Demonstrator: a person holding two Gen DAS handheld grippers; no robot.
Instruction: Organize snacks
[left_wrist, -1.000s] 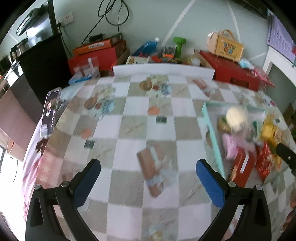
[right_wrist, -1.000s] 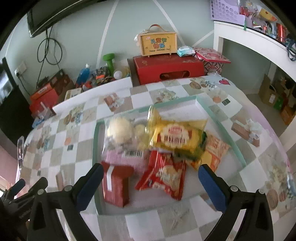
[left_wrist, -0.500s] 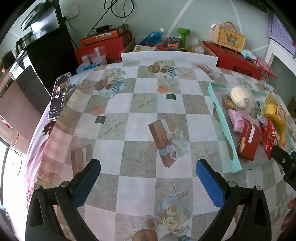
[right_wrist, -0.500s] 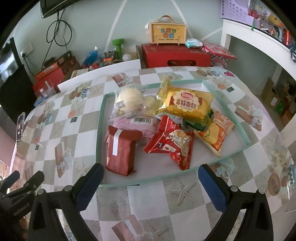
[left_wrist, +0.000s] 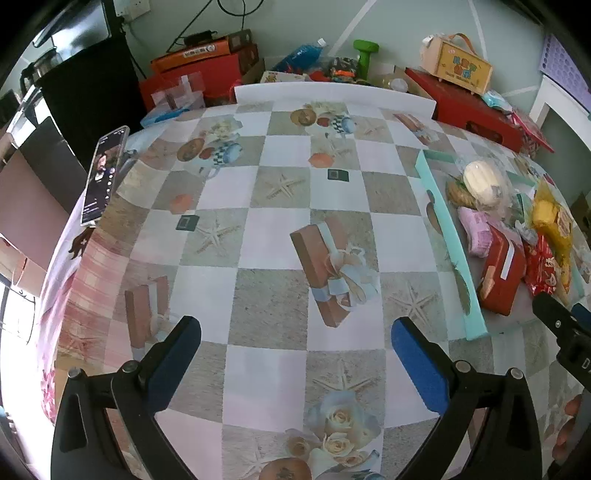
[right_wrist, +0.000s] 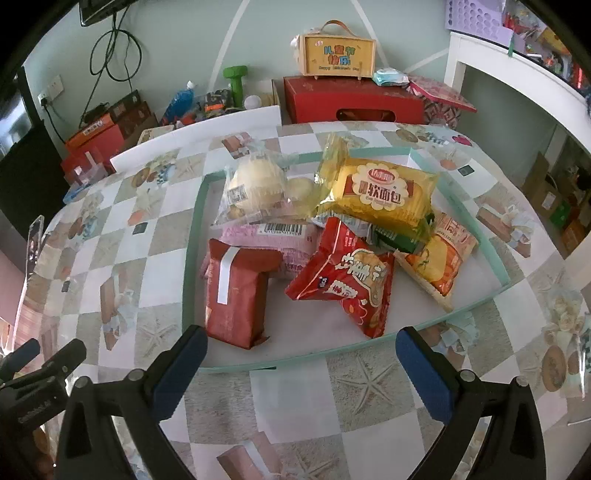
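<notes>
A mint-rimmed tray (right_wrist: 190, 258) (left_wrist: 448, 236) on the checked tablecloth holds several snack packs in a pile. A dark red pack (right_wrist: 236, 291) (left_wrist: 500, 275) lies at its near left, a red bag (right_wrist: 343, 275) in the middle. Behind them are a yellow bread bag (right_wrist: 380, 192), a clear bag of pale buns (right_wrist: 255, 192) (left_wrist: 482, 181), a pink pack (right_wrist: 269, 236) and an orange bag (right_wrist: 439, 260). My right gripper (right_wrist: 301, 369) stands open just short of the tray's near rim. My left gripper (left_wrist: 295, 356) is open over bare tablecloth, left of the tray.
A phone (left_wrist: 103, 175) leans at the table's left edge. Behind the table stand red boxes (right_wrist: 351, 99), a yellow gift box (right_wrist: 340, 50), a green dumbbell (right_wrist: 236, 75) and a white foam board (left_wrist: 332, 96). A white shelf unit (right_wrist: 517, 70) rises at the right.
Both views have drawn back and steadied from the blur a second ago. More tablecloth shows in front of each gripper. The snacks lie as before, and both grippers have stayed open.
</notes>
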